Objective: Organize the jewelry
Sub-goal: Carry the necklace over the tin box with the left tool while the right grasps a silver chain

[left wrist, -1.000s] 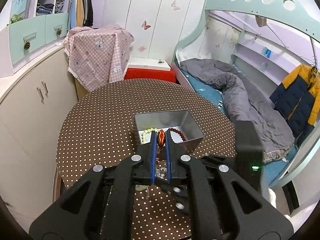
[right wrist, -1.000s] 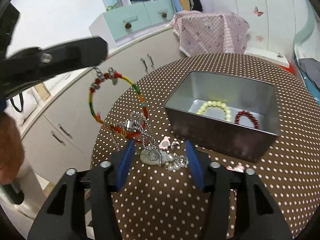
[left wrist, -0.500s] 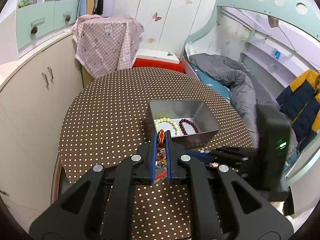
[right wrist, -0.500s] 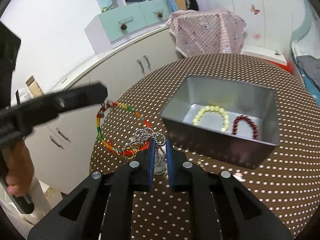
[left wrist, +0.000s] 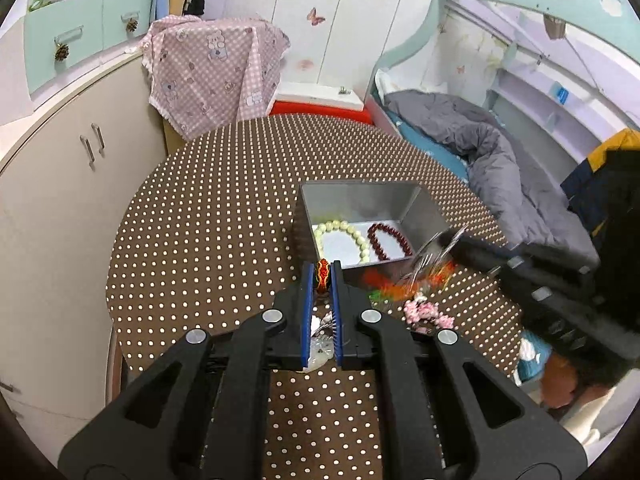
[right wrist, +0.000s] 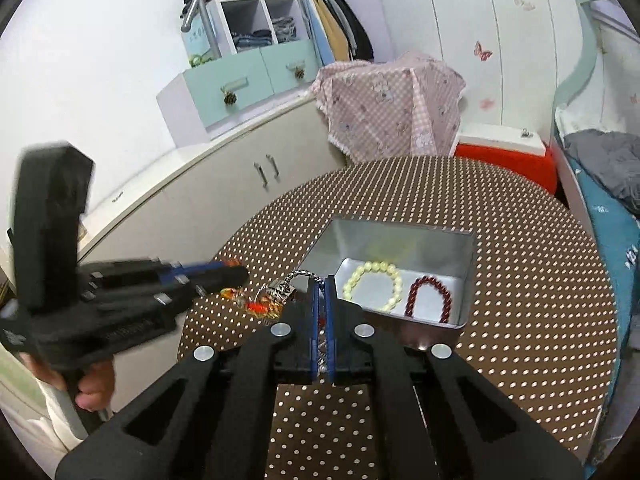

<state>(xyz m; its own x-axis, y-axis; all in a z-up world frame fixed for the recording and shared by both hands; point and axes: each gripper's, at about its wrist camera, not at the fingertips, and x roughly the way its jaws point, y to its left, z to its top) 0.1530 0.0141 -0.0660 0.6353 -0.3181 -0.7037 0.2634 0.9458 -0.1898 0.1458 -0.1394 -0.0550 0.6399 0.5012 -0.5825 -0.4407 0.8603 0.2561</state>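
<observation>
My left gripper [left wrist: 322,276] is shut on a red bead of the multicoloured cord bracelet [left wrist: 400,284], which trails in a blur towards my right gripper [left wrist: 446,242]. In the right wrist view my right gripper [right wrist: 321,280] has its jaws closing tight on a silver chain [right wrist: 298,280], lifted off the dotted table [right wrist: 540,300]. The cord bracelet [right wrist: 256,304] hangs tangled between that chain and my left gripper [right wrist: 236,274]. Just beyond stands the open metal tin [left wrist: 360,186] [right wrist: 400,226]. It holds a pale green bead bracelet [left wrist: 344,236] [right wrist: 374,286] and a dark red one [left wrist: 390,240] [right wrist: 428,296].
A pink beaded piece [left wrist: 426,312] and a white pearly piece [left wrist: 320,344] lie on the brown dotted table [left wrist: 220,220] near its front. Cream cabinets [left wrist: 60,200] run along the left, a bed [left wrist: 480,148] along the right. A person's hand [right wrist: 94,392] holds the left gripper.
My right gripper went from open to shut on the silver chain and rose with it. My left gripper sank lower, so the cord bracelet no longer hangs as a loop.
</observation>
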